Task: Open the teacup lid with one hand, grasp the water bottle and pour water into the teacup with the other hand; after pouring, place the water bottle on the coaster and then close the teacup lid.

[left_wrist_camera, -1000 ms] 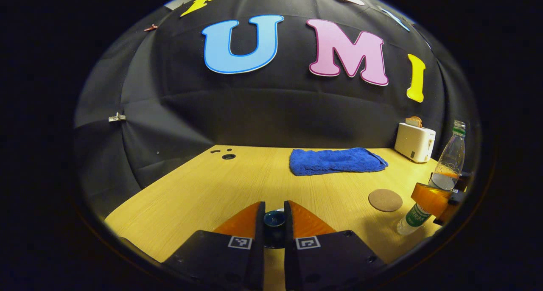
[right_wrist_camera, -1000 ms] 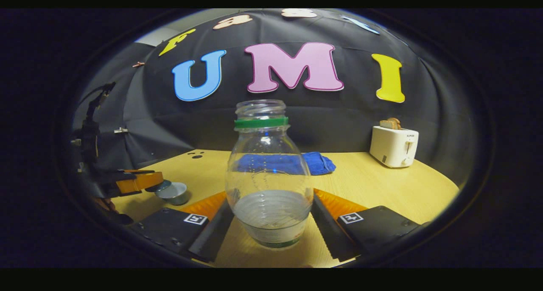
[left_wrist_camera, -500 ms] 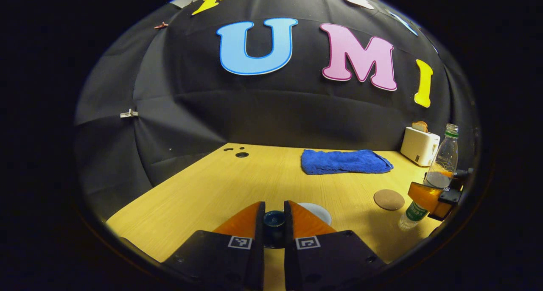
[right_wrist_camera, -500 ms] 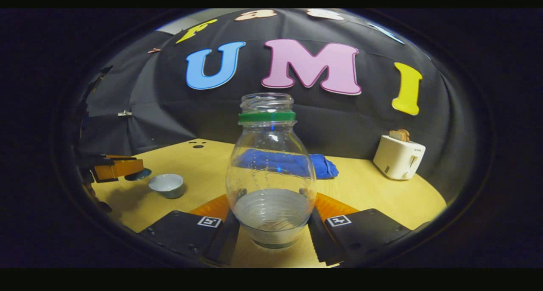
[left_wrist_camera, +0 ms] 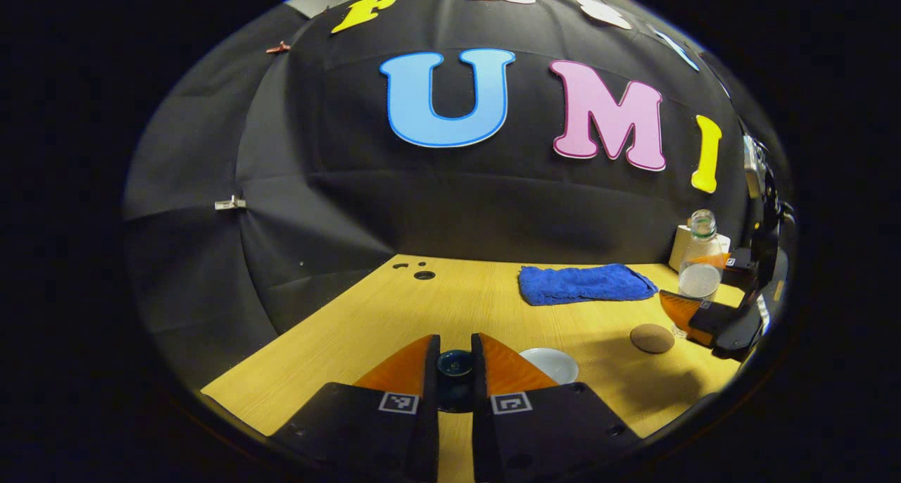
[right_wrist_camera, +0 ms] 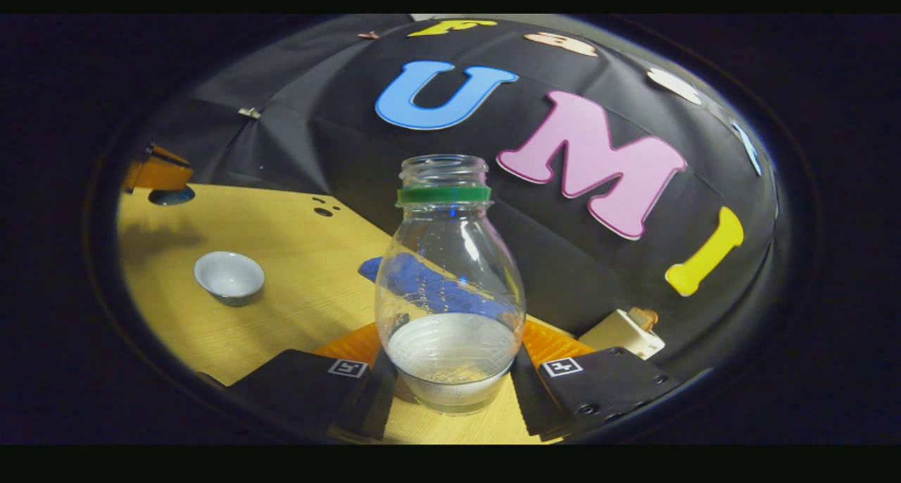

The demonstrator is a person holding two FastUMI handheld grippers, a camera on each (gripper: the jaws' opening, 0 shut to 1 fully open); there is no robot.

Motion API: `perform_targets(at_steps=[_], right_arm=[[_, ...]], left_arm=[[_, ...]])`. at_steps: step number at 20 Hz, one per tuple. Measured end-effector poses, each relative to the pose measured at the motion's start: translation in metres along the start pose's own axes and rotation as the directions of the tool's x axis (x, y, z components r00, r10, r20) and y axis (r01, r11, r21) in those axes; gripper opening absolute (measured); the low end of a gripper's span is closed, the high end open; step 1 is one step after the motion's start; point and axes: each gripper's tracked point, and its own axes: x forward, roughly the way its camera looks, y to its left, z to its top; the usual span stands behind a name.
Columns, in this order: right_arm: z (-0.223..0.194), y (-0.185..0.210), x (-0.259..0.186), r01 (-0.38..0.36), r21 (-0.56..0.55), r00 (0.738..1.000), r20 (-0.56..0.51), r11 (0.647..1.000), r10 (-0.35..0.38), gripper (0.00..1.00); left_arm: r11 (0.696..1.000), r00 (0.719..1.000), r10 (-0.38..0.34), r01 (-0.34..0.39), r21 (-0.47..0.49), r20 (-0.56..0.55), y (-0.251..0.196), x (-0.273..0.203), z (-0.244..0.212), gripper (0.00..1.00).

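Note:
My left gripper (left_wrist_camera: pixel 455 348) is shut on the knob of the dark blue teacup lid (left_wrist_camera: pixel 455 365), held above the table. The open white teacup (left_wrist_camera: pixel 550 363) stands just right of its fingers. Farther right lies the round cork coaster (left_wrist_camera: pixel 652 337). My right gripper (right_wrist_camera: pixel 450 353) is shut on the lower body of the clear, uncapped water bottle (right_wrist_camera: pixel 449 272), which is partly filled and lifted off the table. The right gripper view is tilted, with the teacup (right_wrist_camera: pixel 229 276) low at the left. The left gripper (right_wrist_camera: pixel 158 174) with the lid (right_wrist_camera: pixel 171 196) shows at the far left.
A folded blue towel (left_wrist_camera: pixel 584 284) lies at the back of the wooden table (left_wrist_camera: pixel 394 321). A white toaster (right_wrist_camera: pixel 623 331) stands at the back right corner. Small holes (left_wrist_camera: pixel 423 274) mark the table's far left. The black cloth wall closes off the back.
The left gripper has carried the lid up and to the left, uncovering the teacup. The right gripper has lifted the bottle off the table and tilted it to the left.

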Motion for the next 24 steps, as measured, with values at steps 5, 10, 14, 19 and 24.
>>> perform_targets(at_steps=[5,10,14,19,24], right_arm=[[0.005,0.038,0.02,-0.043,-0.201,0.999,-0.003,0.979,0.044,0.7],[0.027,0.057,0.033,-0.005,-0.455,0.995,0.084,0.891,0.049,0.74],[0.023,0.083,0.041,-0.029,-0.539,0.991,0.096,0.842,0.095,0.74],[0.014,0.096,0.048,-0.032,-0.618,0.99,0.089,0.785,0.11,0.74],[0.012,0.1,0.055,-0.013,-0.669,0.991,0.088,0.743,0.096,0.74]], left_arm=[[1.0,1.0,0.013,-0.013,0.009,-0.023,0.033,-0.001,-0.007,0.23],[1.0,0.999,-0.014,0.014,0.013,-0.051,0.05,0.006,-0.019,0.23],[0.999,0.998,-0.035,0.036,0.026,-0.054,0.056,0.015,-0.022,0.23],[0.996,0.995,-0.074,0.076,0.036,-0.063,0.059,0.023,-0.027,0.23],[0.994,0.993,-0.098,0.102,0.048,-0.067,0.059,0.025,-0.03,0.23]])
